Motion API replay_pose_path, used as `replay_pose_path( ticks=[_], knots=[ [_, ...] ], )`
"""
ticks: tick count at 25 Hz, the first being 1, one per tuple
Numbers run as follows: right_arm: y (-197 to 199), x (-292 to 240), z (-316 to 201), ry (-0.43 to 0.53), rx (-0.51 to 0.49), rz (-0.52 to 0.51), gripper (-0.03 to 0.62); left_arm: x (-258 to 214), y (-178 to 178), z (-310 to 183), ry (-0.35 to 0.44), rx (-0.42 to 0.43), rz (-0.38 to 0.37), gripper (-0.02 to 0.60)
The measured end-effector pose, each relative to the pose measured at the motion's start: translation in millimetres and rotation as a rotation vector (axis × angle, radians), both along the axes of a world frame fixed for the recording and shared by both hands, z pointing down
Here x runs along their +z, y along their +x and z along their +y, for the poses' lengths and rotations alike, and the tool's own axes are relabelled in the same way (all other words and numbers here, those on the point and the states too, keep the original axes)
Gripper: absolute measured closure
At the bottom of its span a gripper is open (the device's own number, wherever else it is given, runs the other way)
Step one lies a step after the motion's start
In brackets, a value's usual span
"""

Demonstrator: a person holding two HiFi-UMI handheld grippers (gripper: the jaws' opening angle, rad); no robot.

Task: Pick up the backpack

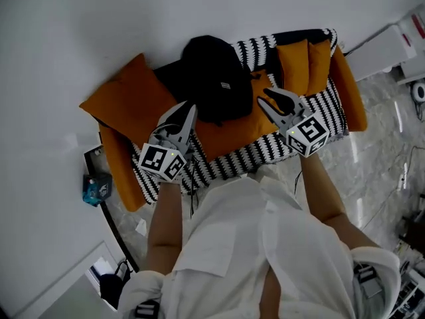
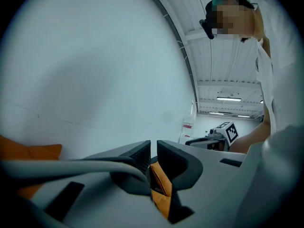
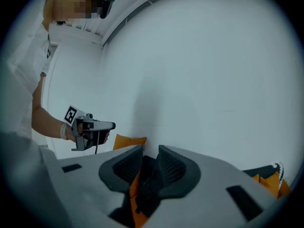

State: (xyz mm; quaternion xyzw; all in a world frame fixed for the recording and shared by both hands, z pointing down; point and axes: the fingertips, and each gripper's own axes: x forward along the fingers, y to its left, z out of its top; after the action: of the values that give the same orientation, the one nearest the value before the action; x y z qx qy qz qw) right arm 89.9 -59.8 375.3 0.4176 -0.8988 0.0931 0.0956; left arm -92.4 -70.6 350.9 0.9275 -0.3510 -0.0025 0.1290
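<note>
A black backpack [image 1: 212, 75] lies on the sofa's orange seat [image 1: 229, 133], leaning toward the back. In the head view my left gripper [image 1: 191, 107] hovers just off its lower left edge, apart from it, jaws shut with nothing between them. My right gripper [image 1: 265, 96] is to the backpack's right, over the seat, jaws open and empty. In the right gripper view the dark backpack [image 3: 148, 179] shows low beyond the gap of the right gripper [image 3: 150, 156]. The left gripper view shows only orange cushion [image 2: 161, 182] behind the left gripper [image 2: 153, 150].
The sofa [image 1: 265, 153] has a black-and-white striped cover, a large orange cushion [image 1: 129, 102] at left and two orange cushions [image 1: 302, 65] at right. A white wall stands behind it. A blue object [image 1: 96, 188] sits on the floor at left, white equipment [image 1: 392, 45] at right.
</note>
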Motion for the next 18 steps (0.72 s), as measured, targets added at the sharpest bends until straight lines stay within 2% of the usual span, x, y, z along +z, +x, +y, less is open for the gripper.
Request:
replay_pose_path(
  ticks=[8,18],
  knots=[
    [-9,41,-71,-0.084,-0.127,0.033,0.450,21,6,-42,-0.060,-0.124,0.053,0.523],
    [-33,113,-149,-0.188,-0.159,0.057,0.396,66,-2,-79,-0.131,-0.215,0.073,0.523]
  ],
)
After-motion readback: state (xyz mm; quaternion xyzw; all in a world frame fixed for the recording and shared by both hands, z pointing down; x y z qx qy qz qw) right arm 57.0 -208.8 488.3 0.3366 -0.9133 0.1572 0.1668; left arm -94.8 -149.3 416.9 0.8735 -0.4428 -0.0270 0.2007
